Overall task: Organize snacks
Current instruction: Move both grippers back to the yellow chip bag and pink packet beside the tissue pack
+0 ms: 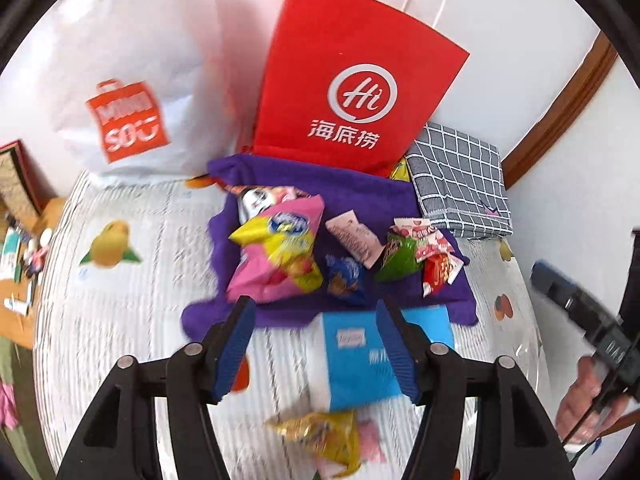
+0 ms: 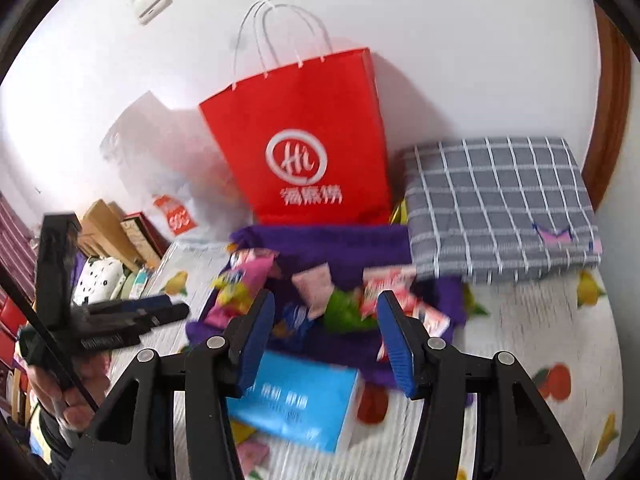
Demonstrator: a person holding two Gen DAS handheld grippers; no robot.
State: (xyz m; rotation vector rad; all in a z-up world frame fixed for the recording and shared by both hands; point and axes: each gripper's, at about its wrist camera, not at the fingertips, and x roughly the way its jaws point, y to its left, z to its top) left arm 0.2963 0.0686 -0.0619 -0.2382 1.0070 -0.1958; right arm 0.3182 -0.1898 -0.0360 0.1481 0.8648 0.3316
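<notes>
Both grippers, left [image 1: 316, 320] and right [image 2: 326, 320], hang spread and empty above the blue box [image 1: 376, 360]. Sorting appears barely begun; next comes closing on one packet [image 1: 280, 248] ahead.

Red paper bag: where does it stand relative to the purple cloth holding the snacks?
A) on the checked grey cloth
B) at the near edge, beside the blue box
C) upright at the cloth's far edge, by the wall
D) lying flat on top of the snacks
C: the red paper bag stands upright behind the purple cloth, against the wall, with the checked grey cloth to its right.
</notes>
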